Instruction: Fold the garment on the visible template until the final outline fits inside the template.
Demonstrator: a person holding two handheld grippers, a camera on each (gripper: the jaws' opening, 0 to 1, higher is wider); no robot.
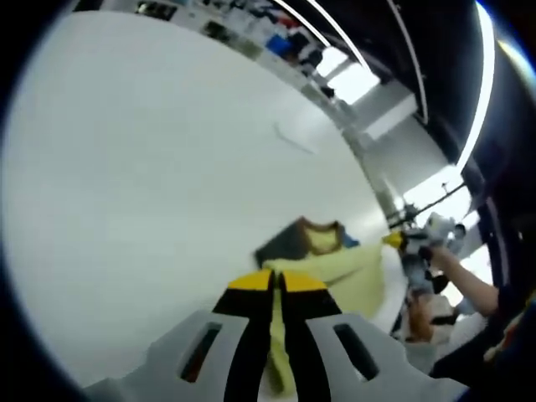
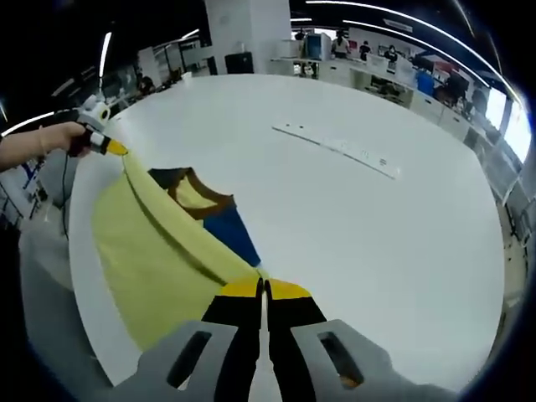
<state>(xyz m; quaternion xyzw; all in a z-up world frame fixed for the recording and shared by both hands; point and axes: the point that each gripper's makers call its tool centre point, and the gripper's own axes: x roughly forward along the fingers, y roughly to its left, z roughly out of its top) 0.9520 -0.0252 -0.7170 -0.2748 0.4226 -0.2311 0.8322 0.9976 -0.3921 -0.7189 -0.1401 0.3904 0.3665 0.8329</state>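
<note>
Now both grippers pinch the yellow shirt (image 2: 155,251) & lift its edge off the white table (image 2: 352,226). Left gripper (image 1: 277,283) has its jaws shut on the cloth. Right gripper (image 2: 264,289) has its jaws shut on another corner. Shirt's brown collar (image 2: 205,194) and blue part lie on the table. A white strip (image 2: 335,144) lies well apart.

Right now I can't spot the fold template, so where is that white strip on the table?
In the right gripper view the white strip lies flat on the white table, up and right of the yellow garment, apart from it.
</note>
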